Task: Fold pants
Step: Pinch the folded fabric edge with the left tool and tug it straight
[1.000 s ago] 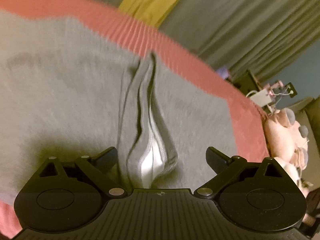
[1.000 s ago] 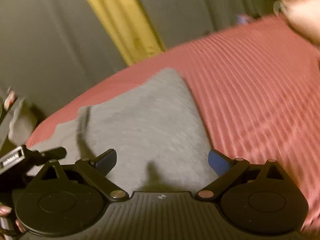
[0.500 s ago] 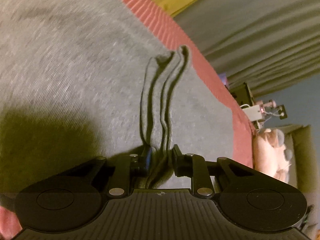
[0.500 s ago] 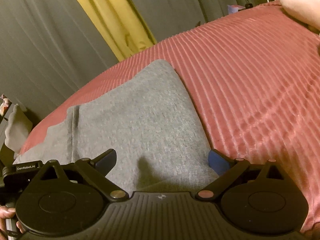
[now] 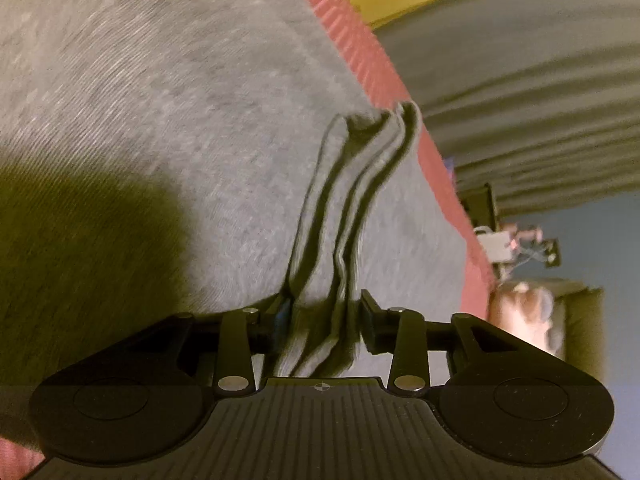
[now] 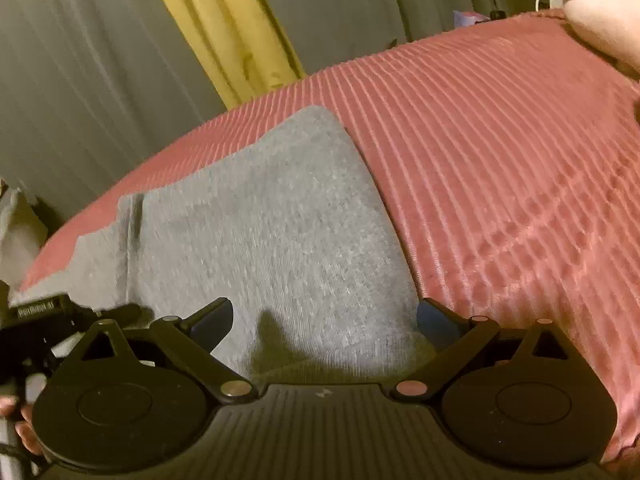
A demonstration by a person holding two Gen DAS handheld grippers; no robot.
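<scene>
Grey pants (image 5: 160,120) lie spread on a pink ribbed bedspread (image 5: 360,52). My left gripper (image 5: 322,318) is shut on a bunched ridge of the pants' layered edge (image 5: 348,200), which rises from the jaws toward the far side. In the right wrist view the pants (image 6: 272,232) lie flat, folded, with a seam at their left. My right gripper (image 6: 324,316) is open and empty just above the near part of the pants. The left gripper's body (image 6: 36,312) shows at the far left of that view.
The bedspread (image 6: 500,180) stretches wide to the right of the pants. Grey and yellow curtains (image 6: 224,32) hang behind the bed. A pink plush toy (image 5: 528,312) and a small device on a stand sit beyond the bed's right side.
My left gripper went from open around the pants' edge to shut on it, and has moved closer and lower with the fabric. My right gripper stayed open, moving slightly nearer the pants.
</scene>
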